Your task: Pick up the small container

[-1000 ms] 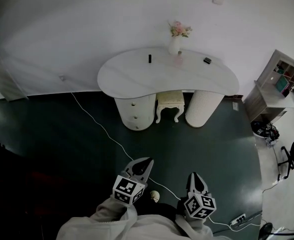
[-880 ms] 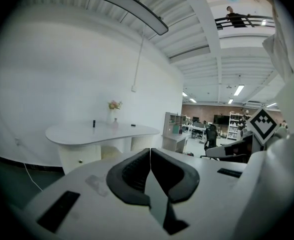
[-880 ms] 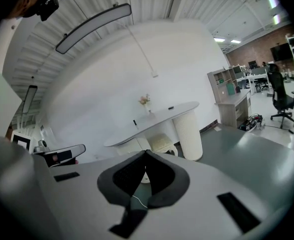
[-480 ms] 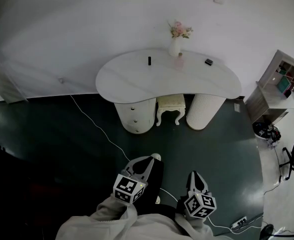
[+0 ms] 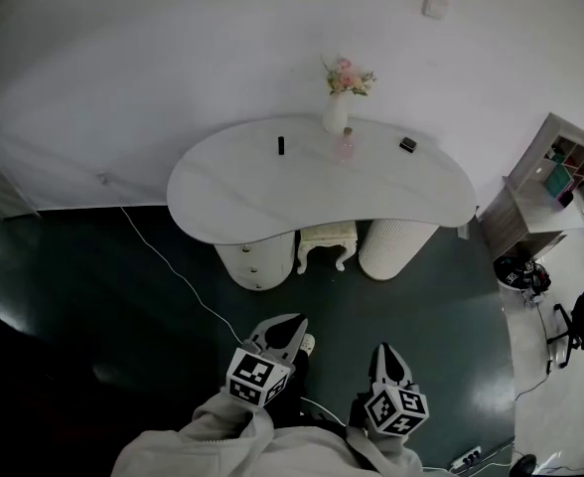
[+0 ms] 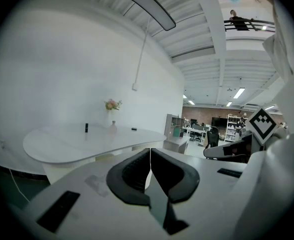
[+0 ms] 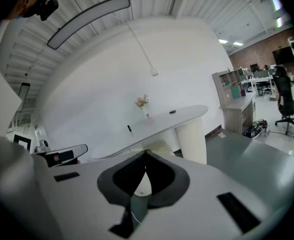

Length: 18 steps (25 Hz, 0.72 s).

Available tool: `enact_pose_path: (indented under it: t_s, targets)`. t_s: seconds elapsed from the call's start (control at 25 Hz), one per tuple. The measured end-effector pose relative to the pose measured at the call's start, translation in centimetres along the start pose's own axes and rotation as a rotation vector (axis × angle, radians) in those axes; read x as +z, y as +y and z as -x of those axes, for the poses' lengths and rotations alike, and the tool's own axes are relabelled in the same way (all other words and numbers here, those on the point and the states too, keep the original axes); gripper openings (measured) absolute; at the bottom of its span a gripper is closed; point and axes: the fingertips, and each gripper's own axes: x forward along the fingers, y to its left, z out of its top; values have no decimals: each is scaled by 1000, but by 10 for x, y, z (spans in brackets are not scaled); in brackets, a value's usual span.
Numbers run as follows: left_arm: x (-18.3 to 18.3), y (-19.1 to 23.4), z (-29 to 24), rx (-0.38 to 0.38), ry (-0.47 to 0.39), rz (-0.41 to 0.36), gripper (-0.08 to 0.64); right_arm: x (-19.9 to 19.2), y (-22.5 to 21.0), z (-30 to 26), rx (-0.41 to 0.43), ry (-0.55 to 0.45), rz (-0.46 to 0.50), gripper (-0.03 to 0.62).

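Looking steeply down across a dark green floor [image 5: 103, 296] toward a white, kidney-shaped desk [image 5: 242, 192] set against a pale wall.

Along the back of the desk, a short row of things:
- A white vase [image 5: 336, 114] holding a small bunch of pink flowers [image 5: 347, 76].
- Just in front of the vase, the small container [image 5: 345, 147]: pale pinkish, bottle-shaped, standing upright, contents too small to make out.
- To its left and apart from it, a short dark stick [image 5: 281, 145] standing on end.
- To its right and apart from it, a flat dark box [image 5: 408, 144], too far off to tell open from closed.

Same row visible in both gripper views, far beyond the jaws.

Under the desk, a rounded drawer pedestal [image 5: 255, 261] and a ribbed pedestal [image 5: 396, 248], with a cream stool [image 5: 327, 238] tucked between them.

At the right edge, an open shelf unit [image 5: 530, 182] with something teal [image 5: 555, 175] in one compartment, kind not discernible.

Low in the head view, well apart from the desk and everything on it:
- Left hand-held gripper [image 5: 290, 324], clenched, jaws pressed together, nothing between them.
- Right hand-held gripper [image 5: 387, 354], likewise clenched tip to tip and empty, only a sliver of the stool showing through the curve below the tips.

Pale sleeves [image 5: 222, 435] behind both marker cubes.
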Motion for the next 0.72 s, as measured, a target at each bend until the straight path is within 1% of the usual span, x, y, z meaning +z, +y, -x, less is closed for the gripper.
enact_pose_path:
  t_s: [0.2,0.4,0.72]
  targets:
    - [20,26,-38,-6,6,-8,15,28,-2,-44,4,7,3,49]
    - [34,58,-68,13,6,-8,15,50,0,-88,17,11,3,49]
    - [49,105,-107,27,12,-8,16,72,9,-150,34,29,10,49]
